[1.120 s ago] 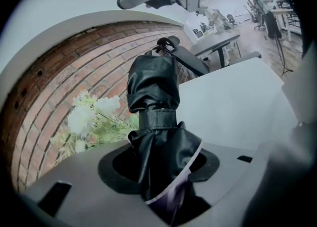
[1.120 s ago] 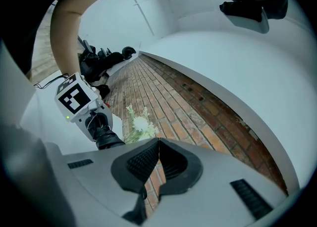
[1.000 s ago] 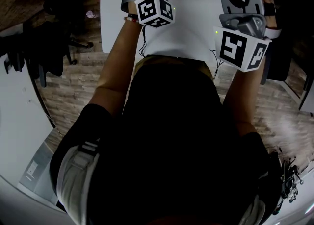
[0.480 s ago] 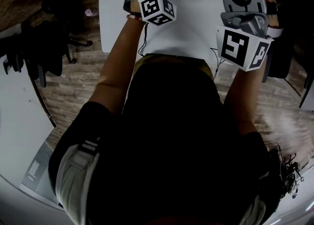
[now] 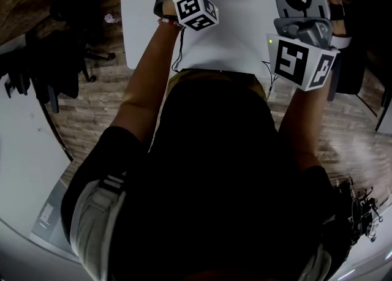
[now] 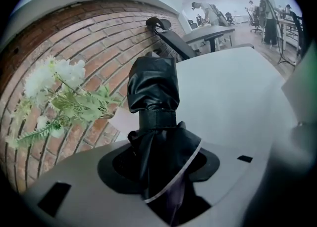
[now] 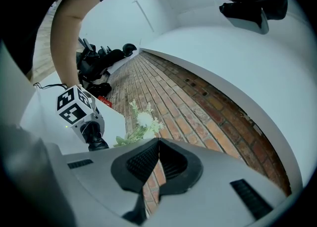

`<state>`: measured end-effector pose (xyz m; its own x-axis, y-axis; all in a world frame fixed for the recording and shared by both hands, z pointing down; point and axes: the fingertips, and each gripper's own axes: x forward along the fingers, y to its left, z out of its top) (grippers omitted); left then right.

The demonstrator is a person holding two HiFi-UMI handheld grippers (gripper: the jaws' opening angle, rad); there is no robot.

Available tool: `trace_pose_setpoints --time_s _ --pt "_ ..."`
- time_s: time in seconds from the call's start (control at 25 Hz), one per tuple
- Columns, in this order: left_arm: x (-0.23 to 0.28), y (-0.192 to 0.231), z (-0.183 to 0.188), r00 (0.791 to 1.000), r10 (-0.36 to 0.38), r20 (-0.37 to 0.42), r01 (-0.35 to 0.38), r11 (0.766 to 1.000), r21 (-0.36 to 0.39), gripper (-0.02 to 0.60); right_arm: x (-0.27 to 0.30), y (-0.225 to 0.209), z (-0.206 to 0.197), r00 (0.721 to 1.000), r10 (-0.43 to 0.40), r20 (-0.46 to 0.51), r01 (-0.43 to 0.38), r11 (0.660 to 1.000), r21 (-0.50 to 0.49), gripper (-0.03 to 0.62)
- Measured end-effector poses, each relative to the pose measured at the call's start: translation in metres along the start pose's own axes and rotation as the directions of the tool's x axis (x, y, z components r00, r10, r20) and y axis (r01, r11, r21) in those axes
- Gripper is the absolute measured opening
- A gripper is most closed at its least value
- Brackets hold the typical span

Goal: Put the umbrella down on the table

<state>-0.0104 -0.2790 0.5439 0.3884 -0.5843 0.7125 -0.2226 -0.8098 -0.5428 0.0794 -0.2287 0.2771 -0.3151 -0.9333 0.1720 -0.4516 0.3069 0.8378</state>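
A: Right, left gripper [image 6: 159, 167] first: its jaws are clamped on the umbrella [image 6: 152, 90].

B: What does it look like in there?

A: Black and folded up, with a strap cinched round the middle. The fabric bunches where the pads bite, and a pale hem edge cuts across it. It pokes forward out of the jaws.

B: Is it down on the table [image 6: 233, 87] yet?

A: Can't tell. The white top spreads behind it and off to the right, but no view shows whether the tip touches.

B: And the right gripper [image 7: 158, 143]?

A: Its pads meet at the tips with nothing between them. It's aimed at the wall [image 6: 99, 38], which is brick.

B: What's further out?

A: White flowers [image 6: 59, 95] with green leaves, left of the umbrella and against that brick. A black chair [image 6: 166, 35] sits just past the table's far corner.

B: And from the head view?

A: Both grippers are at the table's near end. The left reaches further in, and the right is closer to the person.
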Motion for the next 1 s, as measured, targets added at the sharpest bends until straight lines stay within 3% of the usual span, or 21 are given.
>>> trace_pose_setpoints --time_s 1.0 --pt "0.039 -0.027 -0.016 0.995 -0.083 -0.05 0.084 0.996 0.016 0.227 0.008 0.01 -0.025 0.998 0.017 -0.057 -0.015 0.999 0.031 0.029"
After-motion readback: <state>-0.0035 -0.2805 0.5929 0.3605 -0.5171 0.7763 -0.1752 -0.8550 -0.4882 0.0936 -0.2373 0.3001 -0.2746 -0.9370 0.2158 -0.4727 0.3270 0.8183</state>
